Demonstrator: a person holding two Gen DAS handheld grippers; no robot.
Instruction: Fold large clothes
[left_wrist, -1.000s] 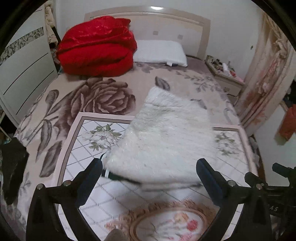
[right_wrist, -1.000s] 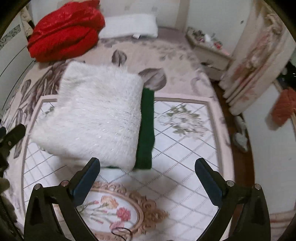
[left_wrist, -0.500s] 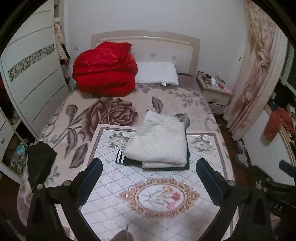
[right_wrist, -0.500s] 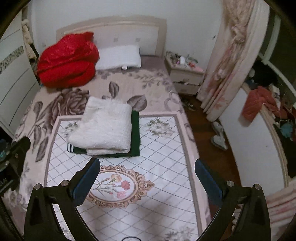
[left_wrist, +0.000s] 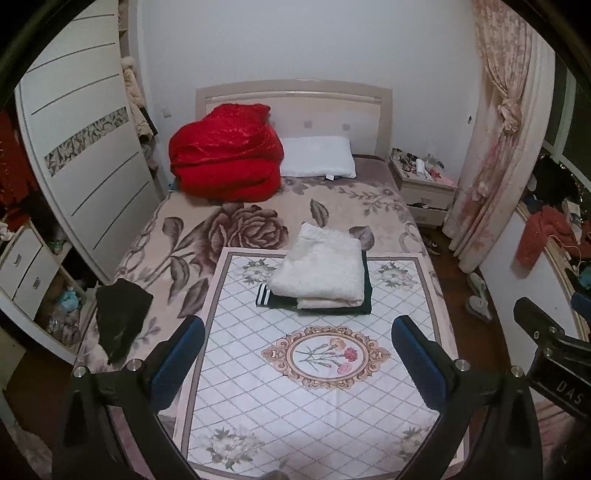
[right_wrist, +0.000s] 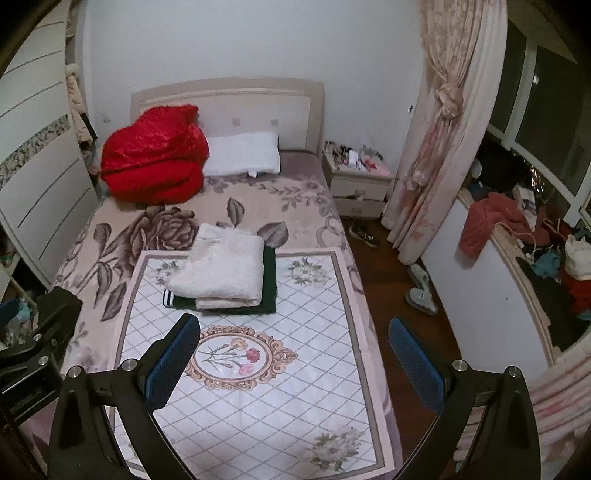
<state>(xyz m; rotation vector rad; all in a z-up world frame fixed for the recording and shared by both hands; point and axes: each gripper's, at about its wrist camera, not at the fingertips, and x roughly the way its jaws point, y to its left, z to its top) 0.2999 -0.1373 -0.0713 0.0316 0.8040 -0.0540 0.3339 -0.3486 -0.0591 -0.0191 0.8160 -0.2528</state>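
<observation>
left wrist: high, faces bed (left_wrist: 258, 206) | right wrist: same, rightward | shared: bed

Bare patterned mat (left_wrist: 317, 398) lies open before the folded stack (left_wrist: 321, 273); red quilt (left_wrist: 225, 162) bulks behind.

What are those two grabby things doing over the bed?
A person holds them to fold clothes. Right now the left gripper and the right gripper have their jaws open and hold nothing. A fluffy white garment lies folded on a folded dark green garment on the bed.
</observation>
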